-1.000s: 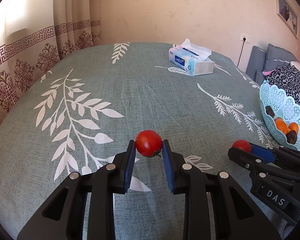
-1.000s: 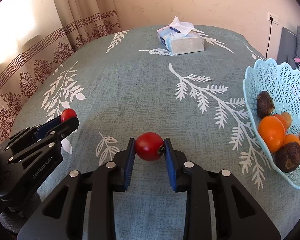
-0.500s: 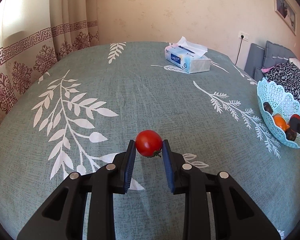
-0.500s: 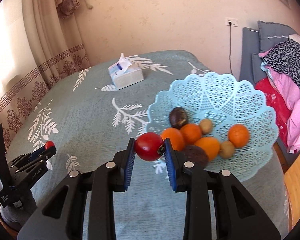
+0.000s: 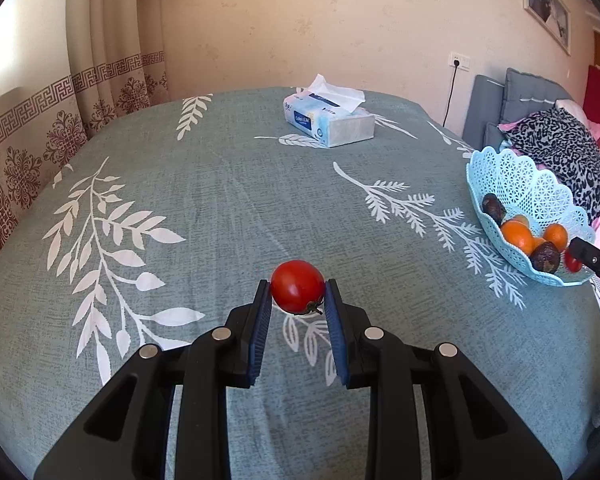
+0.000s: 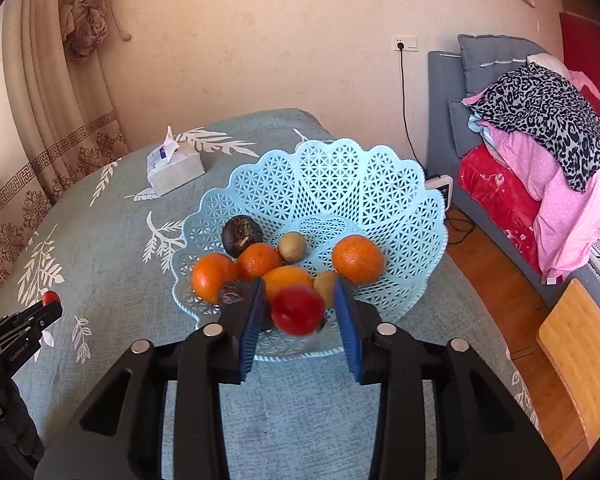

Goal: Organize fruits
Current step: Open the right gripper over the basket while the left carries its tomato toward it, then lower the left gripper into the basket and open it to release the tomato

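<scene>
Two tomatoes are in play. Ahead of my right gripper (image 6: 300, 312) sits the blue basket (image 6: 400, 208) on the table (image 6: 100, 248); its jaws stand apart, and the blurred tomato (image 6: 298, 310) between them looks released above the near rim. I judge it could bounce off the oranges (image 6: 358, 258) and roll out. My left gripper (image 5: 297, 300) clamps the second tomato (image 5: 297, 286), with the basket well off to its right. The tissue box (image 5: 328, 122) ahead blocks nothing.

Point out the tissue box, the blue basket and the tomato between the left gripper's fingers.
tissue box (image 5: 332, 128), left wrist view, side face.
blue basket (image 6: 340, 184), right wrist view, back wall.
tomato (image 5: 297, 286), left wrist view, middle.
</scene>
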Available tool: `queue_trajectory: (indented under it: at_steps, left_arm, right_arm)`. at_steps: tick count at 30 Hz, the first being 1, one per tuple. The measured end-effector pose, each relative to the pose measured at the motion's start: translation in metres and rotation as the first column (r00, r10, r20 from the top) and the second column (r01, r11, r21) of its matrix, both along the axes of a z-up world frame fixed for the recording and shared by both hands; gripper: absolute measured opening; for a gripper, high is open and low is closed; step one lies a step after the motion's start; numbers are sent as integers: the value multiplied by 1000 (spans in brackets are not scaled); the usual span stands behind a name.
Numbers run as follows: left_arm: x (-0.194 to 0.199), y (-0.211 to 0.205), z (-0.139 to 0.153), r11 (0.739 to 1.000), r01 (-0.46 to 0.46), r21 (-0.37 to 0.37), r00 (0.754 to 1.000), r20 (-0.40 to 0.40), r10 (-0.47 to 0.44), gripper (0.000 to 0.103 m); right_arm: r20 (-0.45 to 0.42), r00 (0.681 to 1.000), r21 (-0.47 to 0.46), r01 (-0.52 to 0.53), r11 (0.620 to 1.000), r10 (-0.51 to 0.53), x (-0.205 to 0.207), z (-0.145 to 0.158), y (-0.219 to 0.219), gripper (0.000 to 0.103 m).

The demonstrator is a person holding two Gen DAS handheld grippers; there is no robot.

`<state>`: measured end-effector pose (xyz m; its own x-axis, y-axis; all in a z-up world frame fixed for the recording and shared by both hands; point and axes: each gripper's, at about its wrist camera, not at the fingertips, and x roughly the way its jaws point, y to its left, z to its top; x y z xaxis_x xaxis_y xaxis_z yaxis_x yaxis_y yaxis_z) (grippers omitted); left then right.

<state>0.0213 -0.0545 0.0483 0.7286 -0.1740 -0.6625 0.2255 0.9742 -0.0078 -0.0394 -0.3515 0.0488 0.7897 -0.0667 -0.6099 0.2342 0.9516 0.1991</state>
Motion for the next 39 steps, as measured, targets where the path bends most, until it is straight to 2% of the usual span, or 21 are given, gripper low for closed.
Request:
queue_trajectory:
  at_steps: [9,12,17,19,22,31,39]
  left_arm:
    - [0,-43,15,996,90,-10,996,1,-90,27]
    - [1,-61,20,991,130,-21,992,0,-130,27]
    - [7,-91,28,977,205,-51,979,-3,-206,27]
    - [11,-104,29,969,239,-67,971,-11,-240,28]
    - [20,-124,29,958,274,-86,960,-26,-277,28]
    - [25,-180,29,929,366,-53,930,-14,-367,28]
    - [34,-205,20,915,401,-49,915,-31,-403,28]
  right_arm:
    - [55,997,15,56,998,-57,-19,1,-18,42]
    - [73,995,21,71,997,-73,-24,2,-21,46]
    - [100,991,16,90,996,-91,-30,5,-21,47]
    - [107,989,21,103,994,-105,-32,4,-23,54]
    - [120,984,21,133,991,-135,-35,3,-26,56]
    - [126,977,50,166,985,-171,-38,-2,-33,57]
    - [126,976,70,172,983,-180,-39,-5,-37,57]
